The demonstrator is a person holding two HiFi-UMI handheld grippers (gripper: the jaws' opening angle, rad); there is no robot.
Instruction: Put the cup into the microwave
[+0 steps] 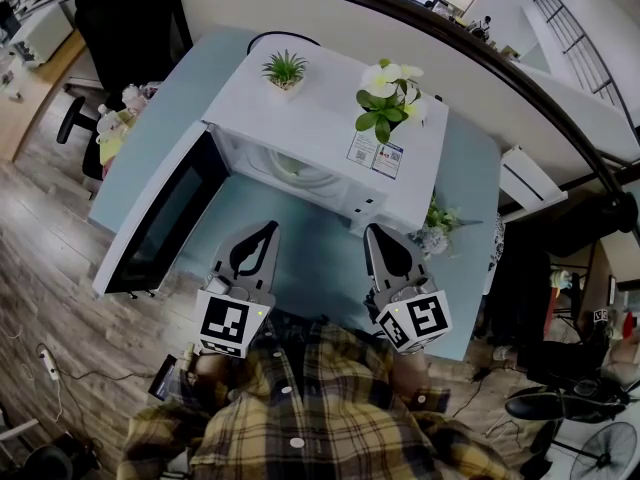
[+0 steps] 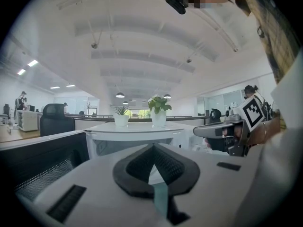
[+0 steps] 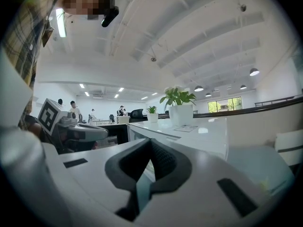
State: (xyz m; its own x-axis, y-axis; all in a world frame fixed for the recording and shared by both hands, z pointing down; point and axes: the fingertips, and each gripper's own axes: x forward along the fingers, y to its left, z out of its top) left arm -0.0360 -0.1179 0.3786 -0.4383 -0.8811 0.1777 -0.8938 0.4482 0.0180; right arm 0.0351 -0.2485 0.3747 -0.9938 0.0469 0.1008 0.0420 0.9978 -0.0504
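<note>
Both the left gripper (image 1: 267,228) and the right gripper (image 1: 373,232) are closed and empty before the microwave (image 1: 320,118), its door (image 1: 160,218) open; no cup shows plainly, so it seems best to locate it before opening either gripper.

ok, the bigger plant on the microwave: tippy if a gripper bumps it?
Probably tippy: the plant carries leaves wider than its narrow white pot, so its weight likely sits high. It stands toward the right of the microwave top, so a shove could carry it off. The pot looks smooth, so it may be slippery to grip.
</note>
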